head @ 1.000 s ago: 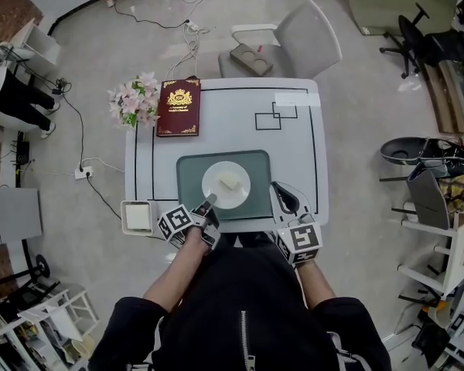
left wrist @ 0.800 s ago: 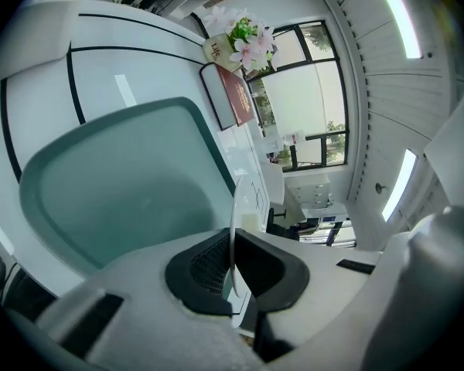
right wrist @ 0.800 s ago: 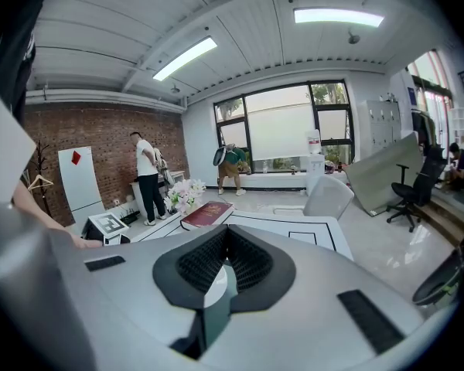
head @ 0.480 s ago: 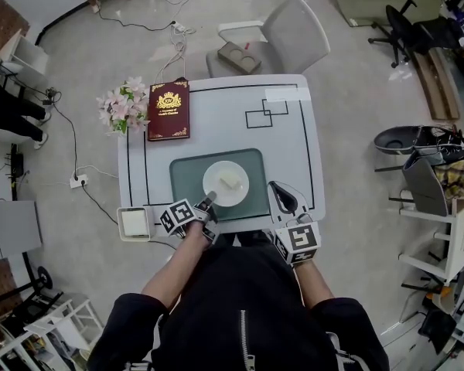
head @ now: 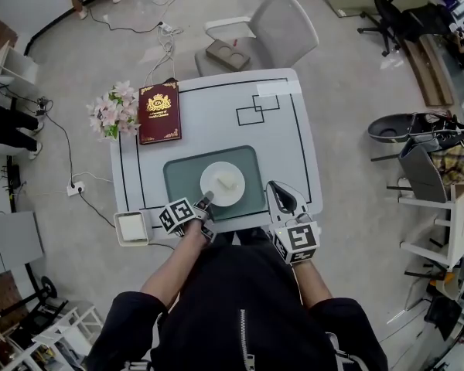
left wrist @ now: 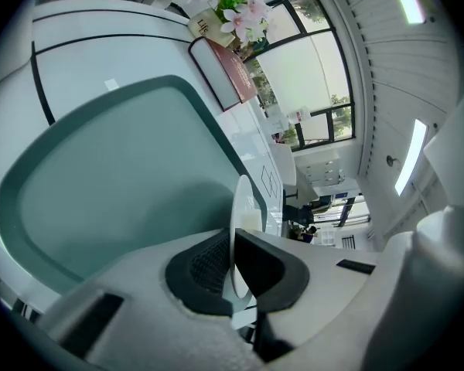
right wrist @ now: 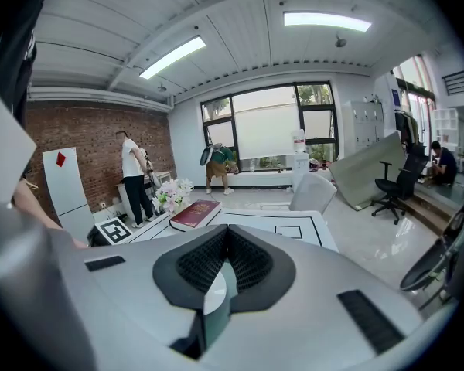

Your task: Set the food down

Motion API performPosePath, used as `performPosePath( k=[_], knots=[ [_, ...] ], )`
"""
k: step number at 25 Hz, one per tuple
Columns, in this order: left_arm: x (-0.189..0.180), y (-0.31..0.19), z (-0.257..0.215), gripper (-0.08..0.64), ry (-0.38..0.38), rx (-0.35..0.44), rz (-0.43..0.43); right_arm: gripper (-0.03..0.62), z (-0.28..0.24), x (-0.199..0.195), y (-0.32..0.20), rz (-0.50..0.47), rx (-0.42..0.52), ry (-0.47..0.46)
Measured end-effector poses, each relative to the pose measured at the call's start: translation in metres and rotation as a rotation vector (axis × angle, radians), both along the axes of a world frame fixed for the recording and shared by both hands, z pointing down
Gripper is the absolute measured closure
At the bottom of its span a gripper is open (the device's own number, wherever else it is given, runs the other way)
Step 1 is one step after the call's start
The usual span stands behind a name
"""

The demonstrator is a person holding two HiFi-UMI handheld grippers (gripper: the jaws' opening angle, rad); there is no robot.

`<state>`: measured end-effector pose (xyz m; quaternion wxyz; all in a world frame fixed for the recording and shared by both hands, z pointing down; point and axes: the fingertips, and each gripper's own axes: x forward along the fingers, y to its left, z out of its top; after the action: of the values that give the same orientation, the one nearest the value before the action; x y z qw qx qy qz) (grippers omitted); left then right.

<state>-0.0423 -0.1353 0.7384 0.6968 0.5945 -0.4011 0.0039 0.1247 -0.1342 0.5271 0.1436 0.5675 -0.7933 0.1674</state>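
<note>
Only the head view drifted; left gripper (head: 206,202) still pinches the plate (head: 215,193) by its near rim, edge-on in its own view, food (head: 230,181) on top. Right gripper (head: 280,192) pressed together, empty. Book (head: 159,113), flowers (head: 112,110) far left.

Left of centre in the head view, a dark red book (head: 159,112) lies flat on the white counter (head: 294,141). A bunch of pink flowers (head: 113,111) sits just beside its left edge. A grey chair (head: 274,25) stands at the top. A small white box (head: 130,227) sits by the counter's lower-left corner.
</note>
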Motion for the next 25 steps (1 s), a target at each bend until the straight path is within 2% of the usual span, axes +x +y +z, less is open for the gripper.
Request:
performPosePath(
  k=[5, 16, 20, 25],
  knots=[
    [-0.0007, -0.0016, 0.0029, 0.548, -0.096, 0.039, 0.068, 0.584, 0.0014, 0.0045, 0.0026, 0.017, -0.005, 0.0],
    [0.0025, -0.0077, 0.0034, 0.548, -0.19, 0.106, 0.147, 0.584, -0.0009, 0.0092, 0.0005, 0.022, -0.002, -0.003],
    [0.0043, -0.0092, 0.0016, 0.529, -0.28, 0.178, 0.25, 0.584, -0.0012, 0.0082, -0.0019, 0.016, -0.004, -0.004],
    [0.0086, -0.0075, 0.0011, 0.46, -0.393, 0.266, 0.381, 0.584, 0.001, 0.0087, -0.0027, 0.015, -0.007, -0.007]
  ],
)
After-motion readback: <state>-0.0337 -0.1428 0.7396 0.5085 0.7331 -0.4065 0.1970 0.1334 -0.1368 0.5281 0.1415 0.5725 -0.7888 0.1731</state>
